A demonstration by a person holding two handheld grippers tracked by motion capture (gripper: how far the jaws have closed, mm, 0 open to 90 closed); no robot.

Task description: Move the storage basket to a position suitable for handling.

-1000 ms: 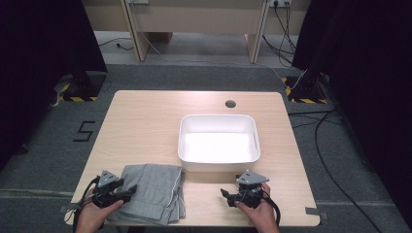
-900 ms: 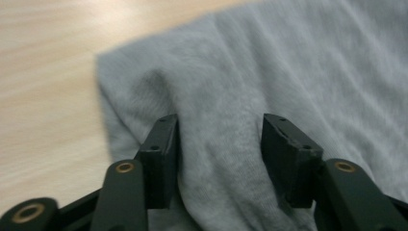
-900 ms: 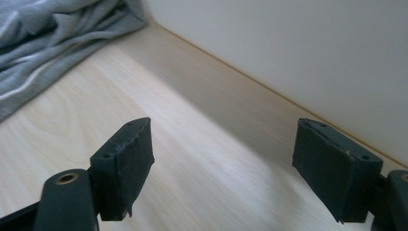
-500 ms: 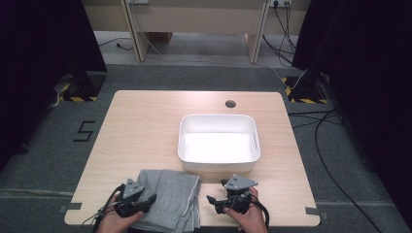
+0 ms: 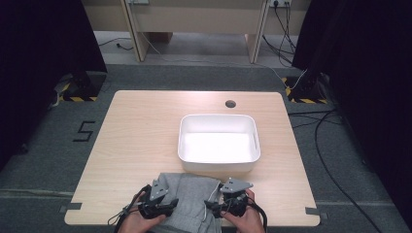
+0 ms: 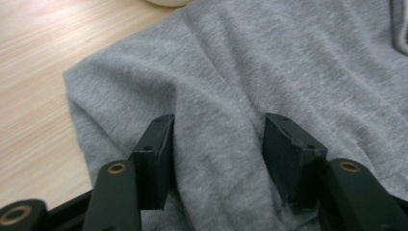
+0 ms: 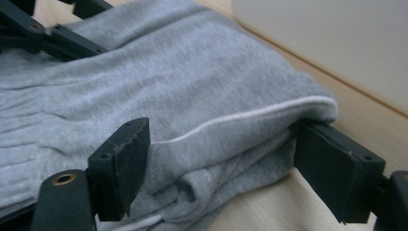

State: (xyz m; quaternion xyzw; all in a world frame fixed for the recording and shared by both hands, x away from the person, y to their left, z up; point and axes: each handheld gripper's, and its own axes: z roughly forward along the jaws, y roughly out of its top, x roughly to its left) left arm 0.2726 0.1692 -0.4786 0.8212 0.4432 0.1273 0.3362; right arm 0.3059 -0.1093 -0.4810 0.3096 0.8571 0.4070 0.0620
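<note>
I have a gripper in each hand, both down on the grey cloth (image 5: pixel 190 199) that lies bunched at the near edge of the table (image 5: pixel 136 136), just in front of the white tub (image 5: pixel 218 144).

My left gripper (image 5: pixel 171 208) rests on the cloth's left part. In the left gripper view its jaws stand partly apart, with a raised ridge of cloth (image 6: pixel 221 144) between them. They have just been opening a little, and the pads (image 6: pixel 156 159) flank the fold; whether they press it I cannot tell for sure, but a gap seems to show at each side, so I call it a loose straddle, not a grip.

My right gripper (image 5: pixel 214 208) sits at the cloth's right edge, the side nearest the tub's front corner. In the right gripper view its jaws are wide, and the thick folded edge of the cloth (image 7: pixel 231 144), with its pale seam line, fills the space between them. The right pad (image 7: pixel 337 168) lies against the fold's end; the left pad (image 7: pixel 125 163) presses into the cloth's top. The left gripper's arms (image 7: pixel 43 33) show at the far corner of the cloth.
</note>
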